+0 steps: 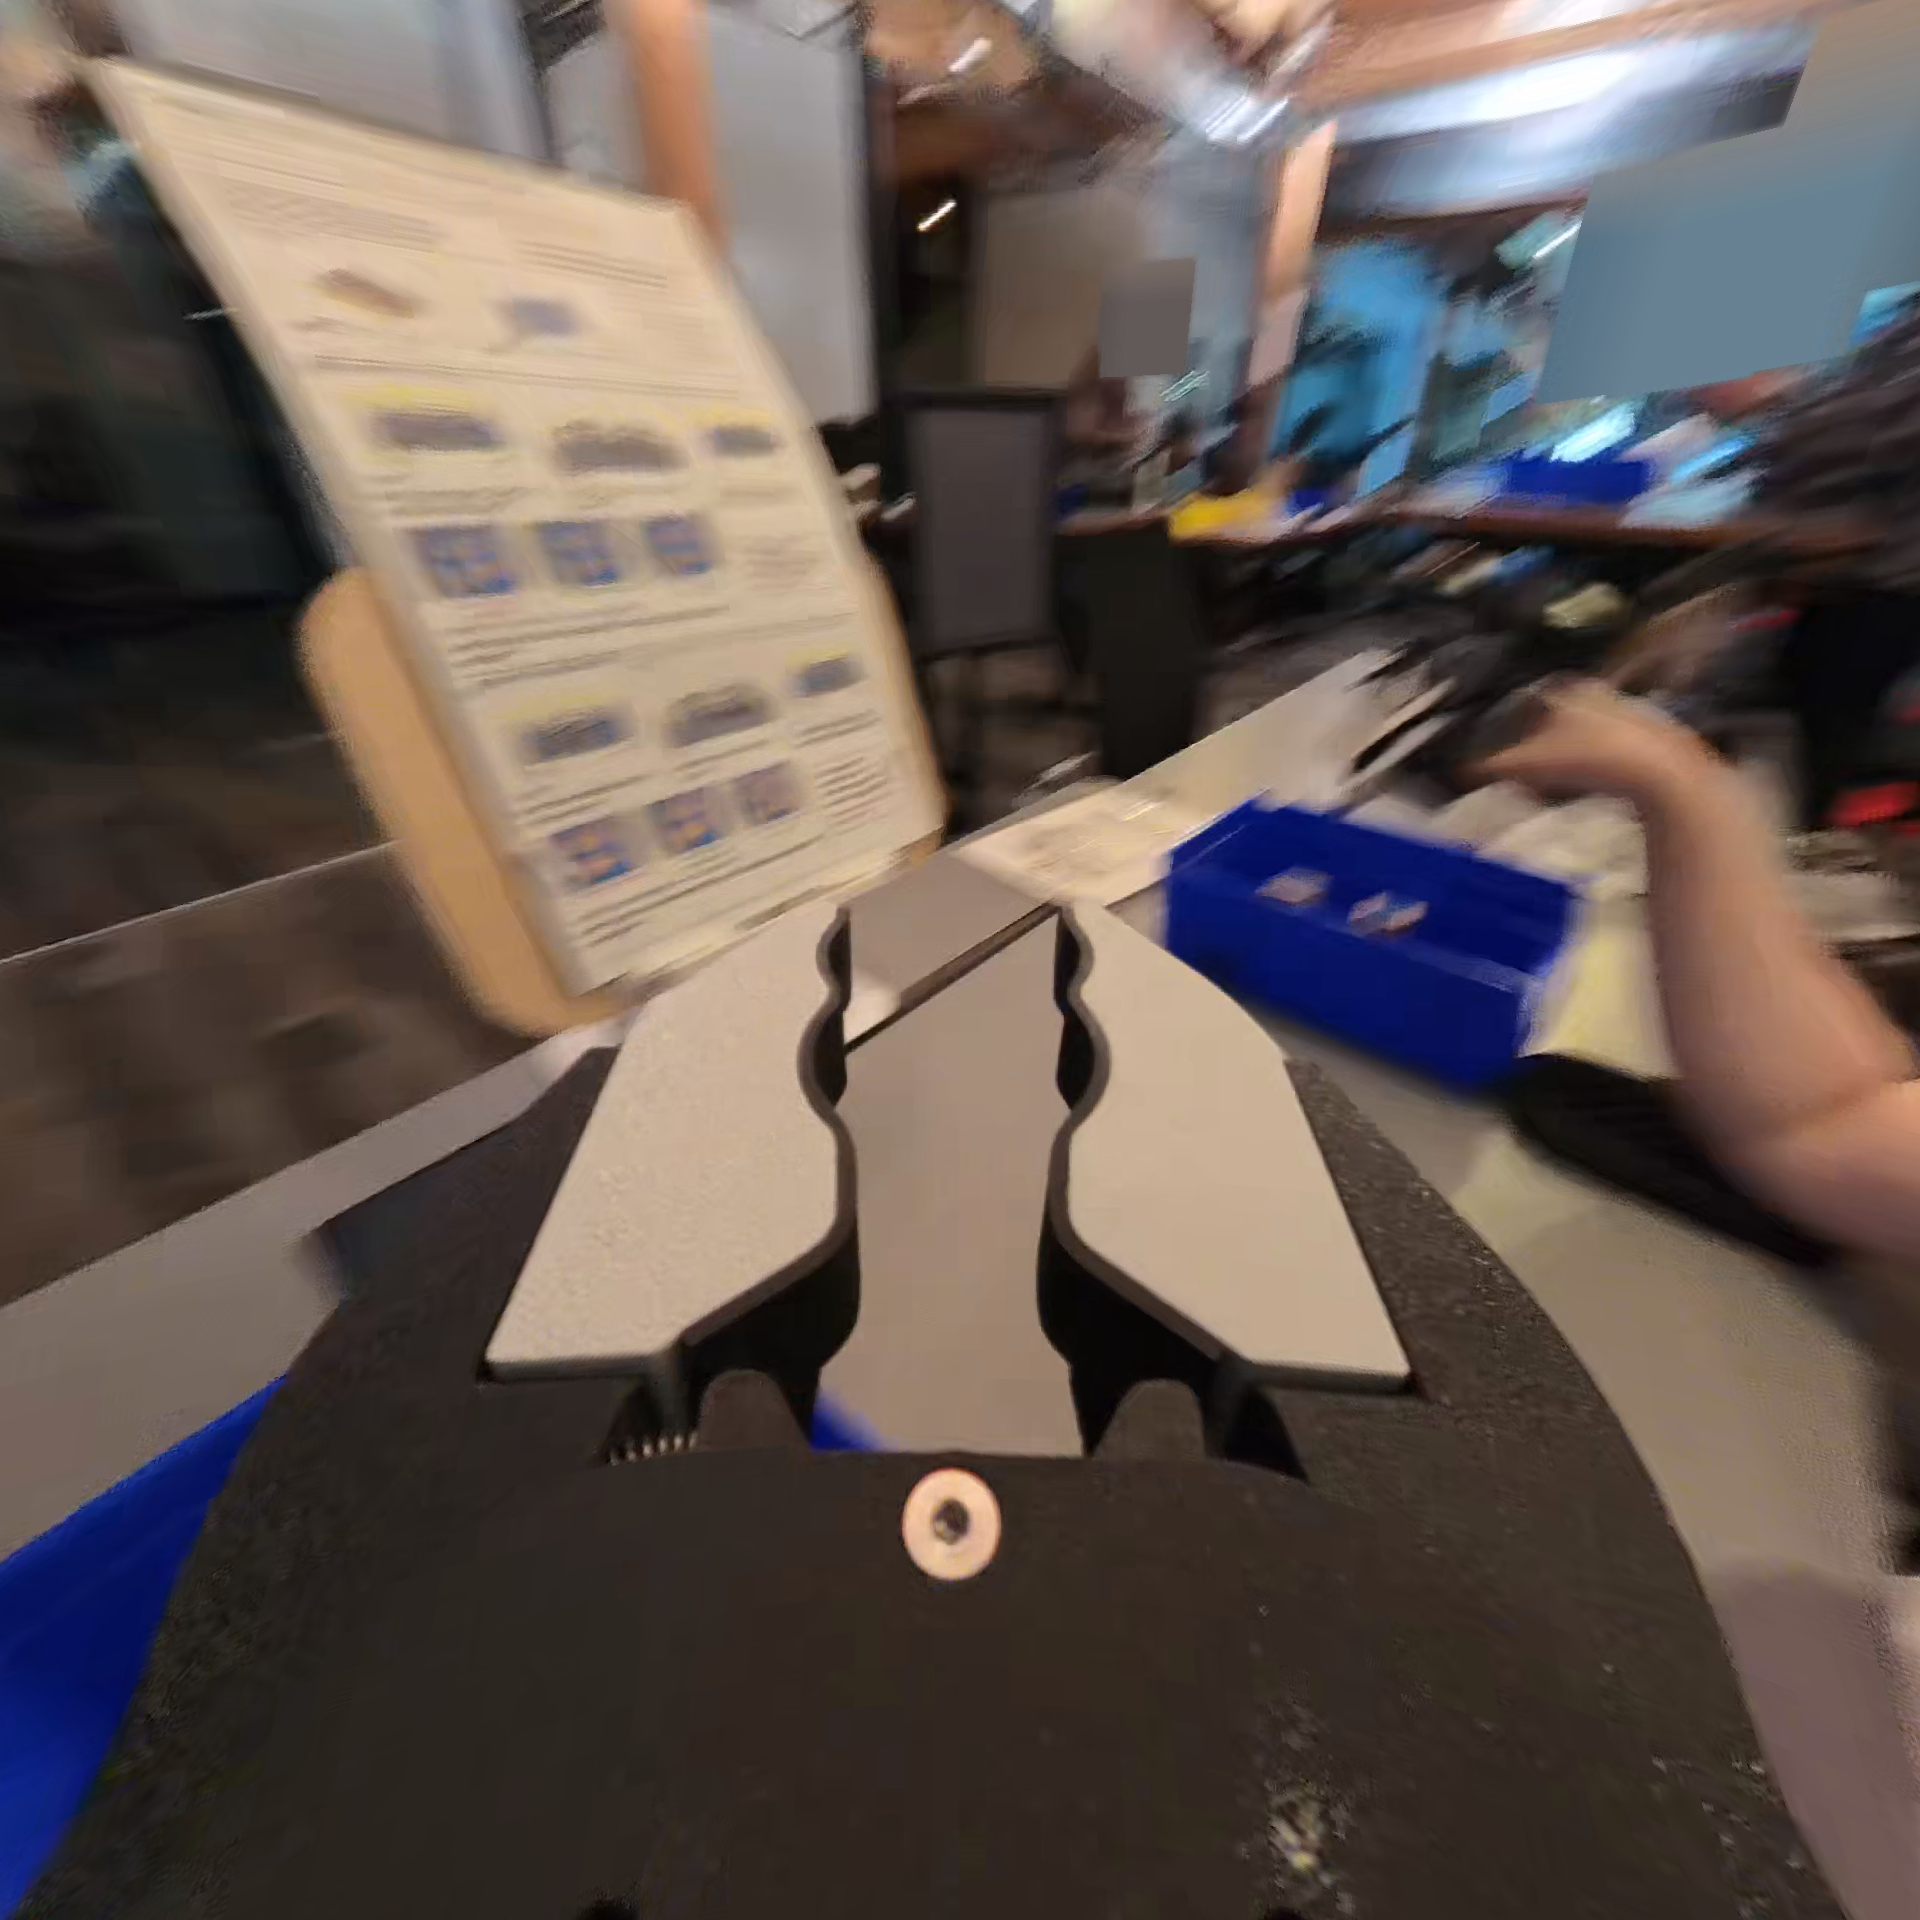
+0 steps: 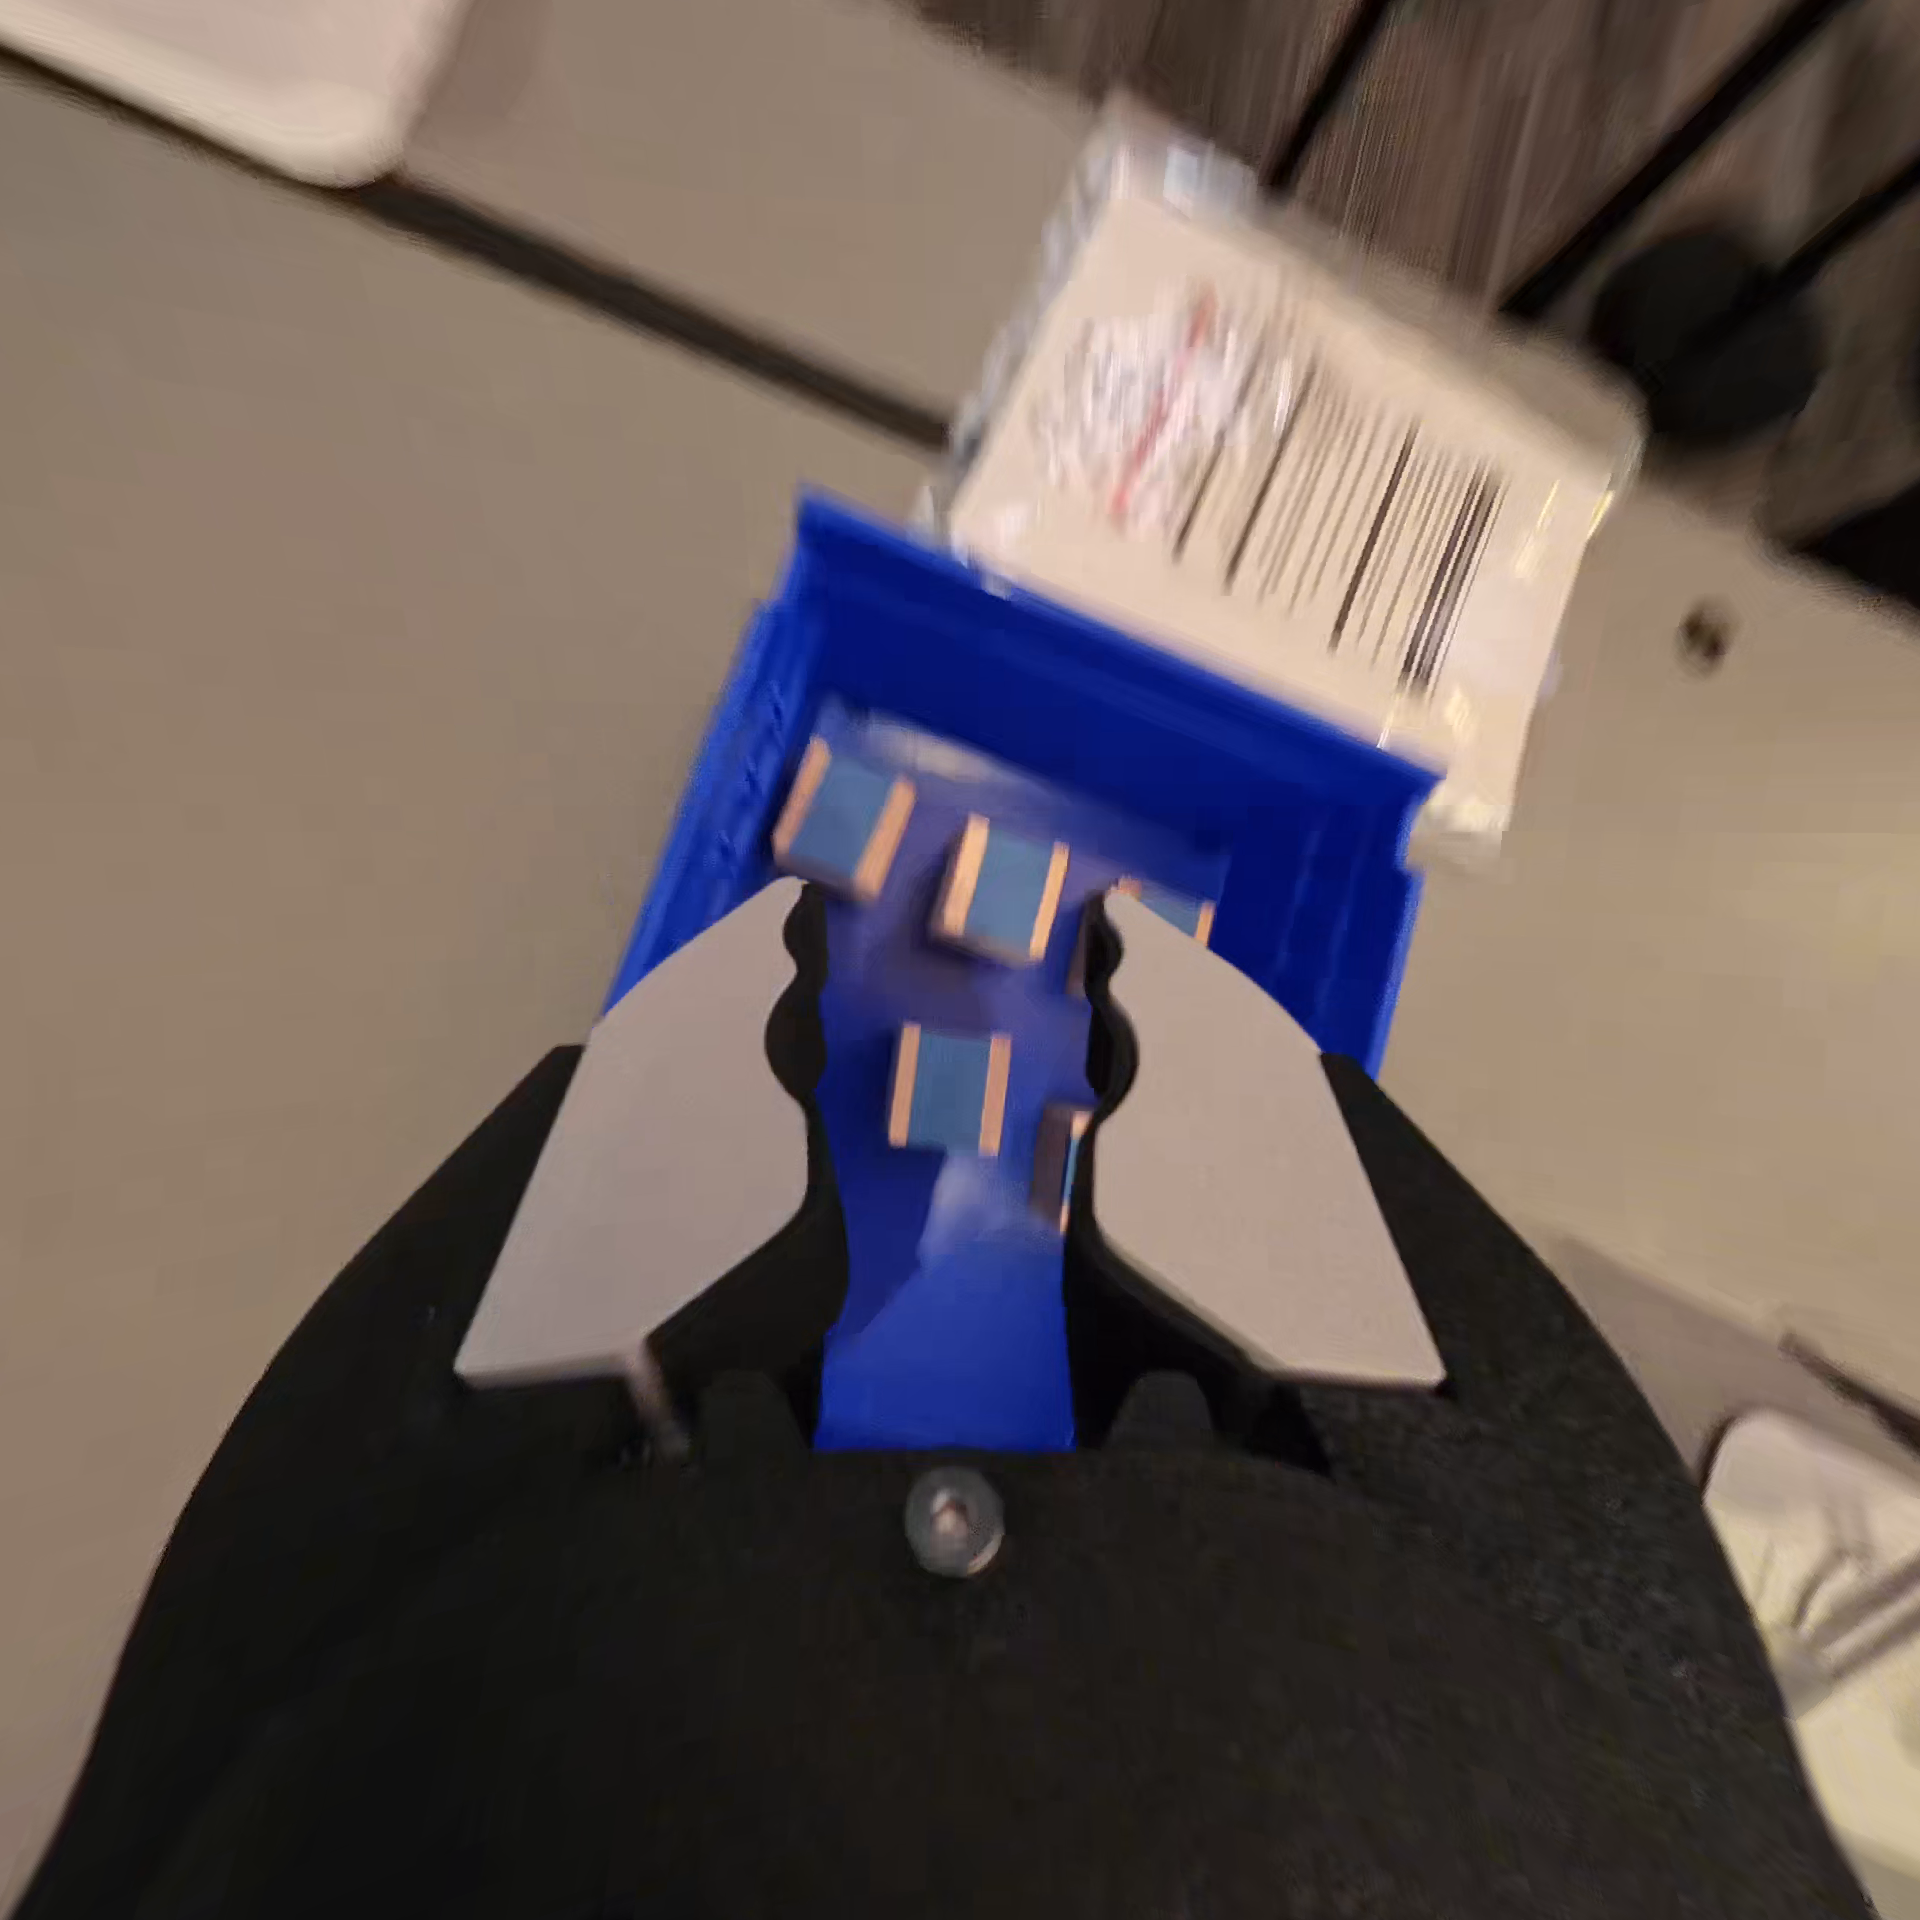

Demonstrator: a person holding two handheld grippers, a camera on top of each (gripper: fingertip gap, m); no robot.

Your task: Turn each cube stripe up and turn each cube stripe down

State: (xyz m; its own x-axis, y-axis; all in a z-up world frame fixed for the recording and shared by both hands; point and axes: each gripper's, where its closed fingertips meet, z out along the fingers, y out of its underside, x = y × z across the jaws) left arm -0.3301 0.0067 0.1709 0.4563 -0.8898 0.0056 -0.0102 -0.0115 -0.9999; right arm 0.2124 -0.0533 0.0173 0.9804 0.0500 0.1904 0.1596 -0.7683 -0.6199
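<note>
In the right wrist view several small cubes lie in a blue bin [image 2: 1049, 665]; each has a blue middle band between tan edges. One cube [image 2: 844, 821] is at the far left, one [image 2: 1000, 894] in the middle, one [image 2: 951, 1086] nearer, and two partly hidden by my right finger. My right gripper [image 2: 951, 899] is open and empty, hovering over the bin. In the left wrist view my left gripper [image 1: 951, 920] is open and empty above the grey table [image 1: 1558, 1195]. The blue bin [image 1: 1351, 951] with cubes [image 1: 1340, 899] sits far to the right.
An instruction board [image 1: 561, 561] on a wooden stand leans at the left, just past my left fingertips. A person's forearm [image 1: 1714, 935] reaches over the bin. A clear bag with a barcoded white label [image 2: 1288, 478] lies beyond the bin. Blue cloth [image 1: 94, 1590] shows at lower left.
</note>
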